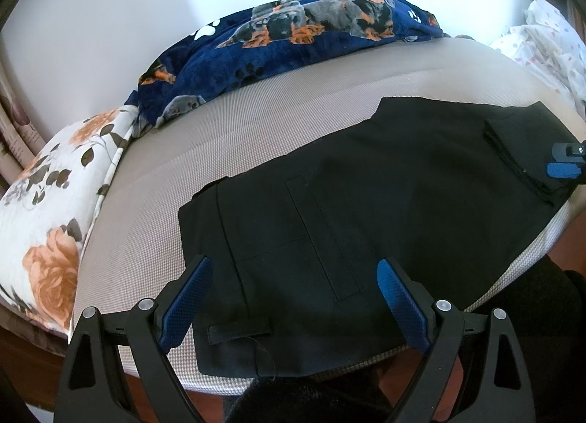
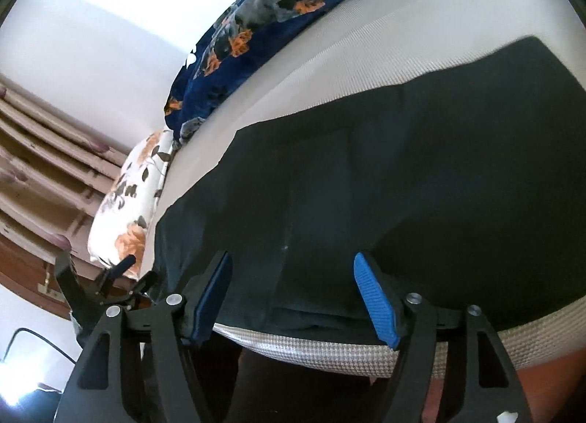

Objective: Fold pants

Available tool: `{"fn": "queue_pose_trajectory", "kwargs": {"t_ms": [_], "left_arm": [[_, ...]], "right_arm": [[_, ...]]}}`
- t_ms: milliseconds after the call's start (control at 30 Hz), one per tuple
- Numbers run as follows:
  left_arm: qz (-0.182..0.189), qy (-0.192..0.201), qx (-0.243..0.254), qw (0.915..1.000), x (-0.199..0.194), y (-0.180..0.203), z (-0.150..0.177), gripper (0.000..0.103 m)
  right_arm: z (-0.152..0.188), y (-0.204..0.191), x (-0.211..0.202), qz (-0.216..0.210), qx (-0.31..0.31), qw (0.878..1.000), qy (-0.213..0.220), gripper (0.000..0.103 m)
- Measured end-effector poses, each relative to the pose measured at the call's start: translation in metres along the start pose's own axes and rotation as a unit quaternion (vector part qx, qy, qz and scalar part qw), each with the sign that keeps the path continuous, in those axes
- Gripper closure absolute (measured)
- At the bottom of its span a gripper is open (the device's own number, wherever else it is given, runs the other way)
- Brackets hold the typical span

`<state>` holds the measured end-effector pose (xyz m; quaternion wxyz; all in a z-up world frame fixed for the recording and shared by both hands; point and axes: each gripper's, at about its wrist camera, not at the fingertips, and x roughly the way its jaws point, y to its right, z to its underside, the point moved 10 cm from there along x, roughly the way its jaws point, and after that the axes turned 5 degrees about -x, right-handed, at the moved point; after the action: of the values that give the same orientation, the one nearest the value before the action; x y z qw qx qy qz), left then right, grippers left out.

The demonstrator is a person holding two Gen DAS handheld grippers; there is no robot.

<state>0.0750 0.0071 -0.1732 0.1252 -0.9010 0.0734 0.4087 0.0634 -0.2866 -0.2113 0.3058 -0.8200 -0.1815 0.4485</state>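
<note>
The black pants [image 1: 366, 203] are lying flat on the beige woven mattress [image 1: 256, 122] of a bed, along its near edge; in the left wrist view they are showing a waistband, a belt loop [image 1: 240, 333] and a stitched pocket outline, while the far right end is lying doubled over in a thicker fold [image 1: 520, 163]. In the right wrist view the same cloth [image 2: 403, 166] is reading as one dark mass, its seams hard to make out, and the lens edge is cutting off its right side.

The left gripper [image 1: 295, 298] is hovering over the waistband end with its blue-padded fingers [image 1: 186, 302] standing wide apart, nothing between the pads but air above the cloth. The right gripper [image 2: 293, 298] is sitting low at the mattress edge, its fingers [image 2: 375, 298] also apart; the cloth is lying between them, and the pads are not pressing on it as far as the view is showing (whether the left pad is brushing the hem is not possible to tell). Each gripper is also appearing at the rim of the other's view, only partly visible.

Behind the pants, a navy blanket printed with dogs [image 1: 293, 34] is lying bunched along the far side; a floral pillow [image 1: 55, 210] is sitting at the left end, and a white dotted cloth [image 1: 549, 42] is being cut off at the right. No containers are showing.
</note>
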Motion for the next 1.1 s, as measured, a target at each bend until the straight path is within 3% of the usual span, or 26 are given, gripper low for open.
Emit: {"fn": "queue_pose_trajectory", "kwargs": {"t_ms": [600,700,733,800,833,867,1000,1100], "left_arm": [[-0.001,-0.002,0.002,1.0000,0.001,0.002,0.000,0.012],[-0.001,0.000,0.002,1.0000,0.000,0.000,0.001,0.012],[-0.002,0.000,0.002,1.0000,0.000,0.000,0.002,0.012],[-0.002,0.000,0.002,1.0000,0.001,-0.001,0.003,0.012],[-0.002,-0.001,0.002,1.0000,0.001,-0.001,0.003,0.012],[-0.001,-0.002,0.001,1.0000,0.001,-0.001,0.004,0.012],[-0.004,-0.007,0.003,1.0000,0.001,-0.004,0.005,0.012],[-0.006,-0.008,0.003,0.9999,0.000,-0.006,0.003,0.012]], "right_arm": [[0.001,0.003,0.003,-0.027,0.020,0.999,0.000,0.032],[-0.008,-0.004,-0.011,-0.068,0.025,0.997,0.010,0.032],[-0.018,-0.003,-0.023,-0.072,0.026,0.997,0.031,0.034],[-0.044,0.013,-0.054,-0.056,0.029,0.994,0.086,0.051],[-0.055,0.025,-0.067,-0.040,0.029,0.993,0.107,0.076],[-0.064,0.041,-0.079,-0.018,0.031,0.992,0.122,0.094],[-0.092,0.113,-0.106,0.047,0.089,0.984,0.147,0.095],[-0.105,0.135,-0.104,0.074,0.097,0.983,0.136,0.095]]}}
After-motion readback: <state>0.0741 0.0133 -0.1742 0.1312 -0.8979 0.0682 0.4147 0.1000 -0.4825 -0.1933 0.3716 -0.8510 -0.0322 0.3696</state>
